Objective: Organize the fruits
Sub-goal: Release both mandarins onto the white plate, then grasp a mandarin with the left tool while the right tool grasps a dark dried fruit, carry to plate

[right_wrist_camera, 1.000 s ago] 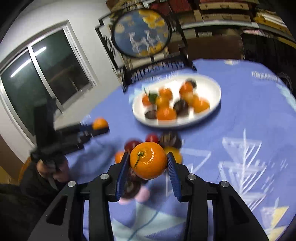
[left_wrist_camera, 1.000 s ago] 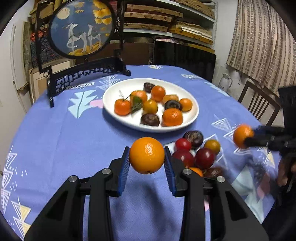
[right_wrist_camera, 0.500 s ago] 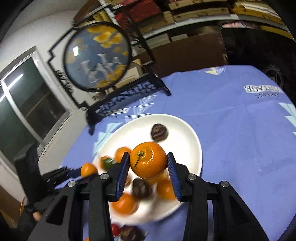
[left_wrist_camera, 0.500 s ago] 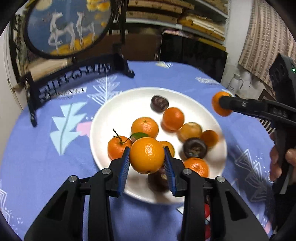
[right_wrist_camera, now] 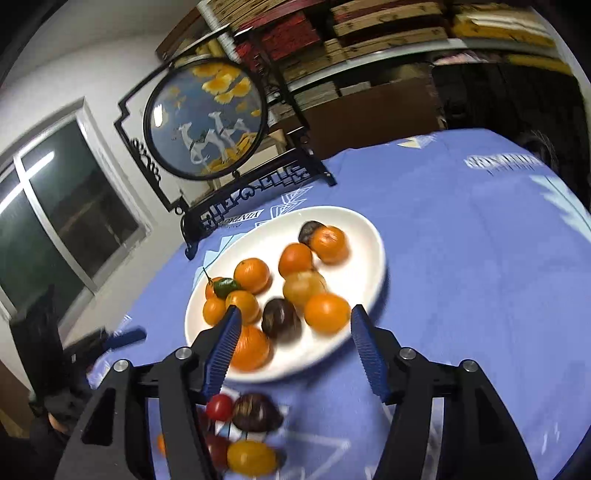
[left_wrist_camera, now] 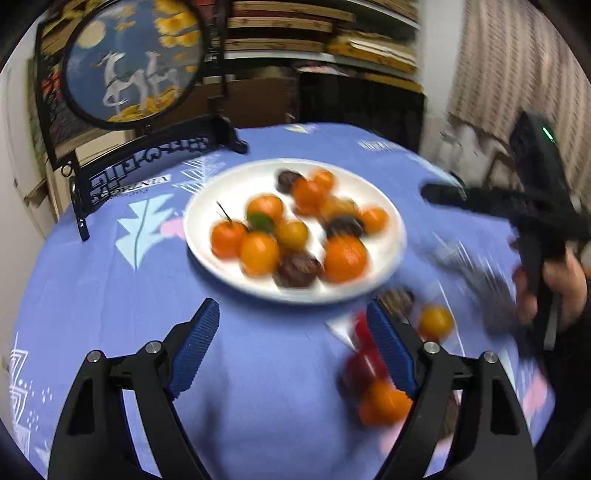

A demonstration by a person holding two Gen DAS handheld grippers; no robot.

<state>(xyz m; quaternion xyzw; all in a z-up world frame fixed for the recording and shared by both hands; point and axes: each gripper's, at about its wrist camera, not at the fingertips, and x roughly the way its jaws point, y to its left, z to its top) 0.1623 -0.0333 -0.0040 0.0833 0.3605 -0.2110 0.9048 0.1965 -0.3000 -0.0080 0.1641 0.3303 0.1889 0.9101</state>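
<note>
Both the left gripper and right gripper are spread wide, empty. Fruit heaped on the plate may be knocked off its rim by hasty additions.

Stacked shelves, dark window, striped curtain.

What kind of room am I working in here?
Probably a home dining or living room: a round table under a blue tablecloth, a decorative round screen on a stand, shelves of stacked boards behind, and a window.

Dim indoor light, heavy motion blur, fisheye bending, dark vignetted corners.
</note>
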